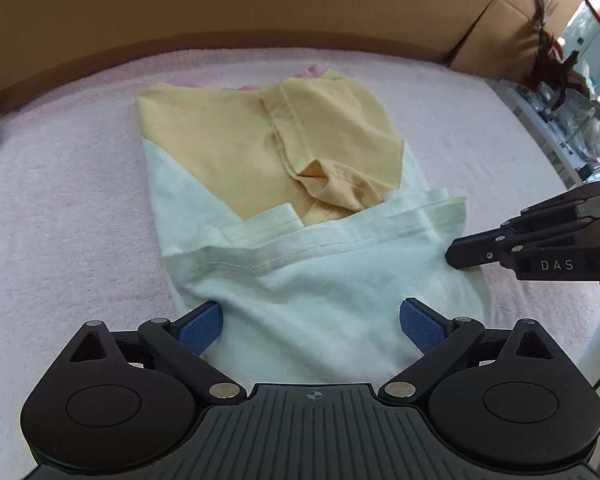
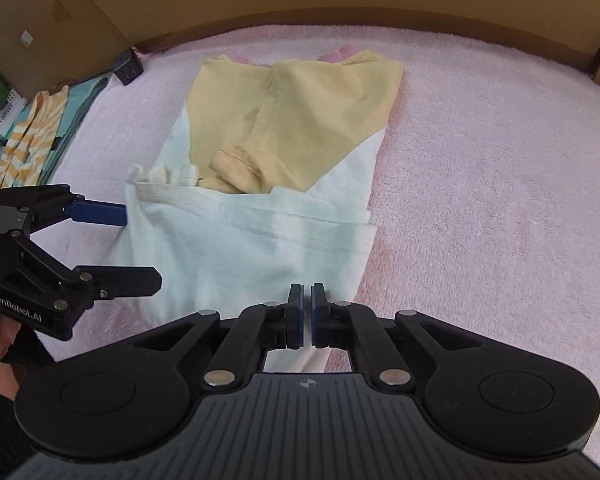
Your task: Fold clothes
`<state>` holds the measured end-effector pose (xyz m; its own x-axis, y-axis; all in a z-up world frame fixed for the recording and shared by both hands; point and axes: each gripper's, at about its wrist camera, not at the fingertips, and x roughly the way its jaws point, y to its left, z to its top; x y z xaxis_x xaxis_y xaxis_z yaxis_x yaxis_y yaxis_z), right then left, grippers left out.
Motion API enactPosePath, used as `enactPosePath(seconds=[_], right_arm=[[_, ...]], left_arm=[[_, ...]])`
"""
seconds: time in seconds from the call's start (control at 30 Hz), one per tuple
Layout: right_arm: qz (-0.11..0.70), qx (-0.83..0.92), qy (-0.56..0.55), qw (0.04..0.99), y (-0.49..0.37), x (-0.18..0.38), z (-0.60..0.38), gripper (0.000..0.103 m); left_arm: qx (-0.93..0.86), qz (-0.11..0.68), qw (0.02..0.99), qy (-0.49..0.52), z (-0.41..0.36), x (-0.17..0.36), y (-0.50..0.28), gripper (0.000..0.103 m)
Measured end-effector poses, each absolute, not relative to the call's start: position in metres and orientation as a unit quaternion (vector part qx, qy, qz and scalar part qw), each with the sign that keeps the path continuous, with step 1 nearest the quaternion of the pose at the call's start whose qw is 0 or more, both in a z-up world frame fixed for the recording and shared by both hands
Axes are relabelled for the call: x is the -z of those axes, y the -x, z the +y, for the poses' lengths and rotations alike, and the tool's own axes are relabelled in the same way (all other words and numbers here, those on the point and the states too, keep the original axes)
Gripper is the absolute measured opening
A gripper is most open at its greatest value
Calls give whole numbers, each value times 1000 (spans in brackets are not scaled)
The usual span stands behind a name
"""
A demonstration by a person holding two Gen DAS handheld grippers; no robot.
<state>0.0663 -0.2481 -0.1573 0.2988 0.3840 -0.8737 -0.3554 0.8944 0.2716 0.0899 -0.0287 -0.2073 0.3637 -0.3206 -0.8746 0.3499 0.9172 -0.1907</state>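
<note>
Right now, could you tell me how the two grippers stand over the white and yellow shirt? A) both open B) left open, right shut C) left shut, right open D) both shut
B: the left gripper has its blue pads spread wide over the shirt, while the right gripper has its pads nearly together at the shirt's near edge.
</note>
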Motion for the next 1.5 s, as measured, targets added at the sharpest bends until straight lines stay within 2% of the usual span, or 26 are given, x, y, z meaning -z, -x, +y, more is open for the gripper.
enactPosePath(seconds=[0.1,0.17,0.33,0.57,0.77,0.97,1.03,1.07,1.17,1.37,1.5], right_arm=[[547,-212,-42,809,-73,162,-255,0],[546,-196,-62,812,-72,154,-262,6],[517,-176,-75,834,-72,132,-271,6],[542,-157,-44,825,-94,164,-246,4],[520,-134,-65,841,-83,142,-252,7],[520,-155,-78,836,-79,139,-239,17],[527,-166,-75,830,-80,144,-232,30],[534,-170,-61,826,-81,151,-227,33],[540,-185,-41,820,-84,156,-224,34],[524,-244,-35,815,-73,131,-244,35],[530,-298,11,794,-63,132,-245,34]], left_arm=[[201,527,826,0,-19,210,-91,102],[196,536,821,10,-10,205,-91,101],[200,504,837,66,16,182,-96,101],[189,542,818,29,6,214,-132,103],[212,522,825,36,11,200,-129,102],[230,511,828,31,-4,190,-137,102],[223,523,823,22,-11,199,-140,102],[217,527,821,20,-12,202,-140,102],[197,540,818,15,-14,210,-140,102],[155,524,836,49,8,183,-121,103],[132,544,827,48,12,197,-104,102]])
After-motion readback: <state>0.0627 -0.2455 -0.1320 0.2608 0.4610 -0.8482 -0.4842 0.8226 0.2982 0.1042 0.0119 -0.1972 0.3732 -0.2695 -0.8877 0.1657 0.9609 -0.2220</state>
